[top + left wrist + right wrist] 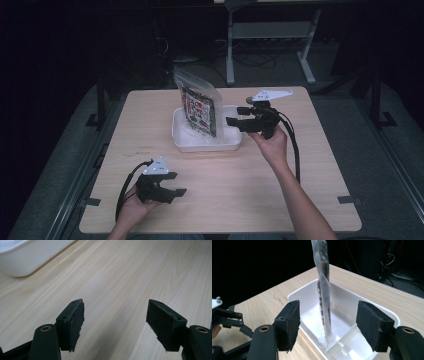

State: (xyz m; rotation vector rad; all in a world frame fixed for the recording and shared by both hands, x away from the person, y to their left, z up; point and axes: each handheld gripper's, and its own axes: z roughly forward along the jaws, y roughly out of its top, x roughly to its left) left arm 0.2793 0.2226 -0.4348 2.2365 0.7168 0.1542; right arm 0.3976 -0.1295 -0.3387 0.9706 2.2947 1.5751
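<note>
A pale wooden tabletop (220, 190) stands in a dark room. A clear bag (199, 106) stands upright in a white tray (207, 142) near the far edge. The right claw (235, 116) gapes beside it; the left claw (175, 184) gapes over bare wood near the front edge.

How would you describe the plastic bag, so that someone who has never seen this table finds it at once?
Start from the wooden table and find the white tray near its far middle. The bag stands upright inside that tray, just left of the right gripper, whose jaws are open. It is the one clear thing there, with a colourful patterned sheet inside it.
</note>
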